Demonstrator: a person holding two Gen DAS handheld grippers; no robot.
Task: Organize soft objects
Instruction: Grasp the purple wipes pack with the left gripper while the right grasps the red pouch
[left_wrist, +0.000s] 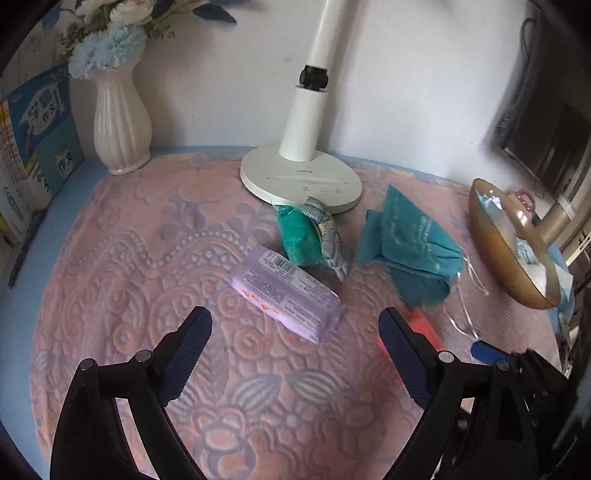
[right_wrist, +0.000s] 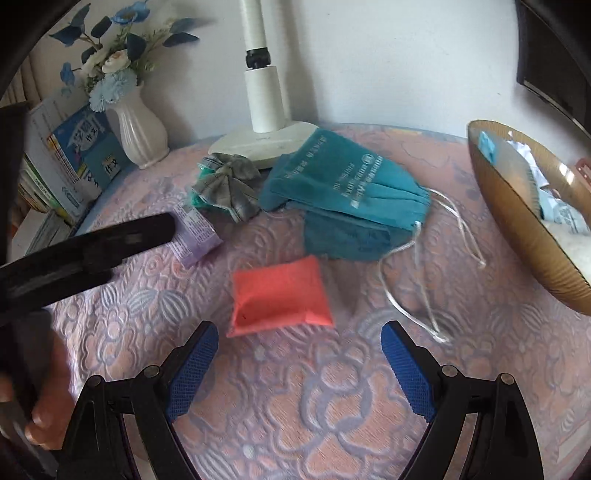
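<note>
Soft items are lying loose on the pink cloth (right_wrist: 295, 424), none gripped. Left gripper (left_wrist: 295, 332) is hanging with jaws spread wide, nothing between the pads, hovering over the cloth just near of the purple pack (left_wrist: 286, 295). Right gripper (right_wrist: 299, 345) is also gaping, empty, with the orange pouch (right_wrist: 279, 295) lying just far of its tips, not touching.

Purple pack is lying flat, barcode up, left of the orange pouch. Far of the pack, a green bundle (left_wrist: 299, 236) with a plaid strip is sitting against the lamp base (left_wrist: 301, 177). Teal bag (right_wrist: 343, 195) is lying crumpled right of the bundle, its white drawstrings (right_wrist: 424, 288) trailing toward the near right. Brown bowl (right_wrist: 517, 229) is standing at the right edge, holding pale blue and white items; contents too blurred to name.

Left gripper's black body is crossing the left side of the right wrist view, with a hand (right_wrist: 40, 417) showing under it.

White vase (left_wrist: 120, 122) with blue flowers is standing far left, books (left_wrist: 40, 129) leaning beside it.
</note>
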